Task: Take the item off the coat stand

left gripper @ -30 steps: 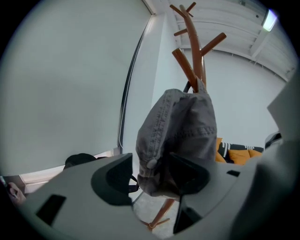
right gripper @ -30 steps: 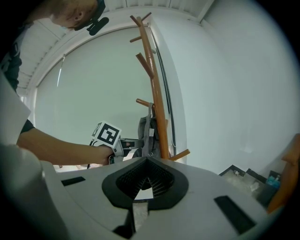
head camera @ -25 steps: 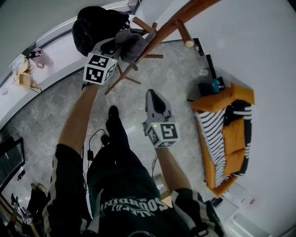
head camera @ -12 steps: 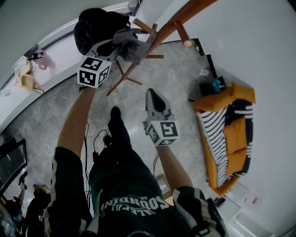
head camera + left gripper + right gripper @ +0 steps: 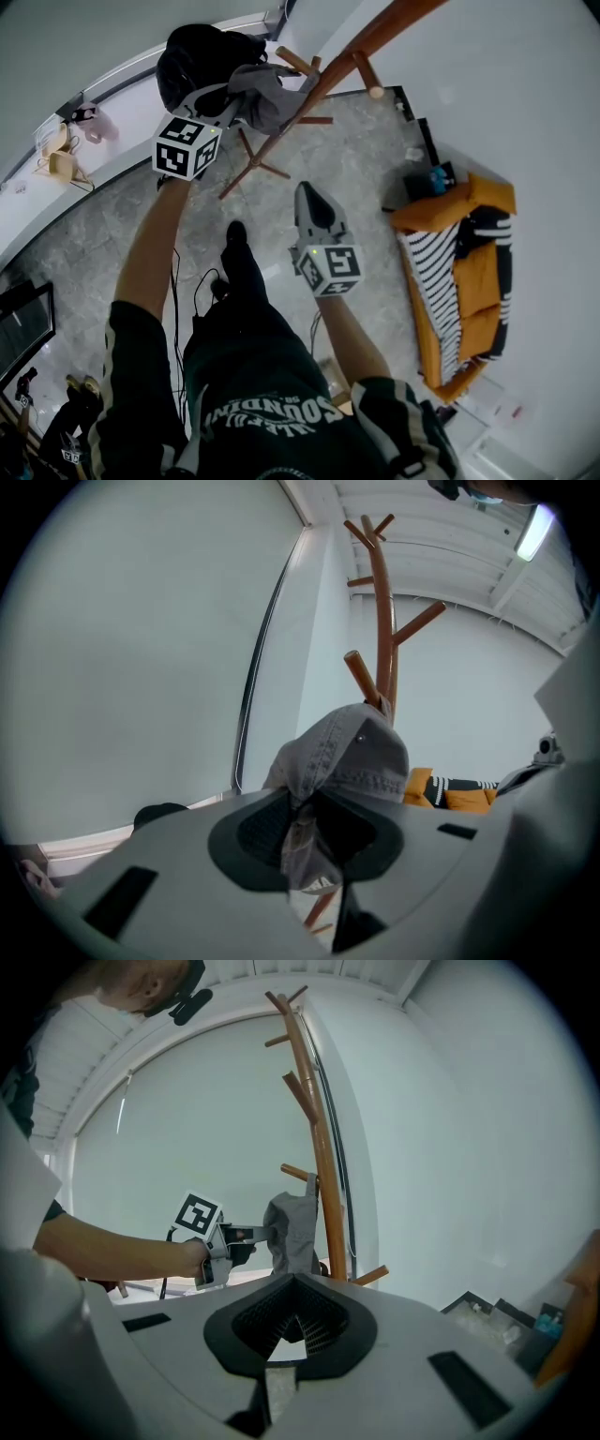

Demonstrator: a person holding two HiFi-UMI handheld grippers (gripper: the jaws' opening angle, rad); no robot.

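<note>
A grey cap (image 5: 349,750) hangs at a low peg of the wooden coat stand (image 5: 349,60), its fabric pinched between the jaws of the left gripper (image 5: 305,834) close beside the stand, while the right gripper (image 5: 281,1333) hangs well away from the stand, jaws together and empty.

The person wore a dark green T-shirt (image 5: 267,417) with white lettering and white-striped sleeves (image 5: 398,417), dark trousers (image 5: 239,319) and a black shoe (image 5: 234,231). The grey left gripper (image 5: 236,94) and right gripper (image 5: 307,194) each bore a white cube (image 5: 186,147) with black square markers.
</note>
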